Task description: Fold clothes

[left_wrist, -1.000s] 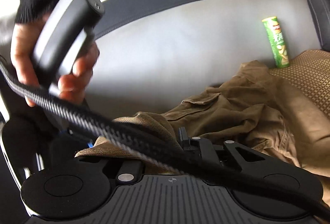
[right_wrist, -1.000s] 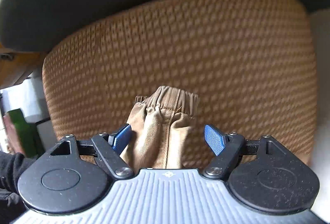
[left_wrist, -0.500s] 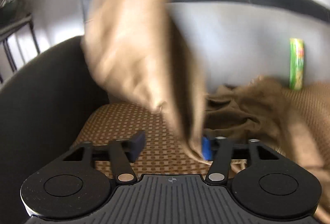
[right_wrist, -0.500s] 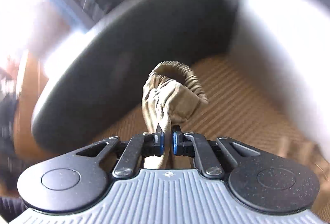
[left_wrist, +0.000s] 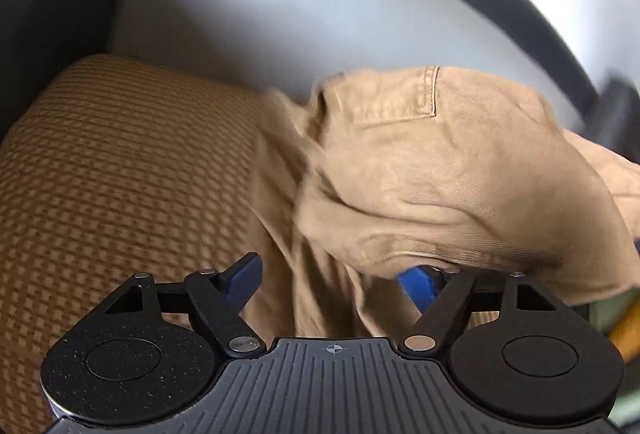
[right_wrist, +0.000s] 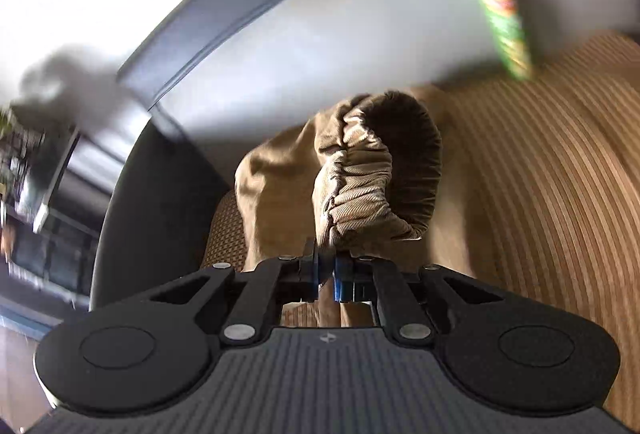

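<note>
Khaki cargo trousers (left_wrist: pixel 440 174) lie bunched on the woven brown seat cushion (left_wrist: pixel 100 174) of a sofa. A fold with a pocket flap drapes over the right finger of my left gripper (left_wrist: pixel 332 278). Its jaws are opening, and cloth hangs loosely between them with neither pad pressing on it. In the right wrist view my right gripper (right_wrist: pixel 326 270) is shut on the elastic cuff (right_wrist: pixel 372 174) of a trouser leg. It holds the cuff up above the cushion (right_wrist: pixel 540 174), and the leg trails off behind it.
The grey backrest (left_wrist: pixel 240 14) with dark trim runs behind the seat. A dark armrest (right_wrist: pixel 152 214) stands at the left. A green snack can (right_wrist: pixel 506 22) leans against the backrest at the far right. Bare cushion lies left of the trousers.
My left gripper went from shut to open. My right gripper closed on the cuff and swung it across the sofa, bringing the trouser leg over toward the left gripper.
</note>
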### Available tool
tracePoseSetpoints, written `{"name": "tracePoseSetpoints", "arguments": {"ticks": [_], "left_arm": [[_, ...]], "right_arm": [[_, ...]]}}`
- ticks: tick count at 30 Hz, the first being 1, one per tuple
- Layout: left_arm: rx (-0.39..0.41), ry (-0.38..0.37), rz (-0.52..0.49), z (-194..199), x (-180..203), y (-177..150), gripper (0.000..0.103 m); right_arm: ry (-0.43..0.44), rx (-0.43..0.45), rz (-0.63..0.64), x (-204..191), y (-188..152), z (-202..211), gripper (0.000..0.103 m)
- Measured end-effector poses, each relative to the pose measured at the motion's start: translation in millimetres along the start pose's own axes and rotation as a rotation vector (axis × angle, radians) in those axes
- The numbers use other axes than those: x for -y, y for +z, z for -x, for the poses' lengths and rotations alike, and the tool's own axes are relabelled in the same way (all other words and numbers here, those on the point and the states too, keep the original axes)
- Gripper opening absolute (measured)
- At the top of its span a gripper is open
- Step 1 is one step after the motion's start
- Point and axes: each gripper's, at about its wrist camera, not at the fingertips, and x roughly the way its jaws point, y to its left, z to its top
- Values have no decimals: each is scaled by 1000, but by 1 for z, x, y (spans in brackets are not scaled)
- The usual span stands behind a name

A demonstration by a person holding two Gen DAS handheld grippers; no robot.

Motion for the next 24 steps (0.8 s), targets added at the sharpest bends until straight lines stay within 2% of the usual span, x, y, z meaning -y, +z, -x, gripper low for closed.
{"name": "tracePoseSetpoints", "arguments": {"ticks": [4, 6, 7, 10, 13, 16, 18, 21, 22, 23, 24], "left_arm": [[-128, 4, -181, -22, 21, -14, 84], [-153, 26, -200, -26, 22, -20, 84], [-159, 32, -184, -26, 19, -21, 84], [-158, 19, -13, -17, -2, -18, 83], [-143, 26, 98, -14, -14, -7, 83], [-129, 51, 100, -23, -12, 7, 83], [-129, 82, 98, -38, -11, 18, 83], [-140, 124, 70, -55, -3, 30, 82], [-143, 130, 58, -58, 0, 31, 81], [-146, 135, 44, -61, 3, 33, 81], [-146, 134, 24, -64, 7, 36, 81]], "right_arm": [[-83, -34, -119, 27, -34, 26, 8], [-131, -66, -177, 43, -49, 26, 8], [-148, -92, -208, 50, -57, 23, 8], [-197, -170, -302, 71, -81, 15, 8], [-145, -262, -379, 79, -102, -7, 8], [-80, -322, -322, 72, -105, -32, 9], [-66, -373, -283, 71, -106, -50, 14], [-44, -502, -282, 77, -112, -59, 31], [-26, -543, -270, 78, -113, -56, 53], [-2, -587, -244, 78, -113, -50, 63], [13, -600, -220, 77, -110, -40, 62]]}}
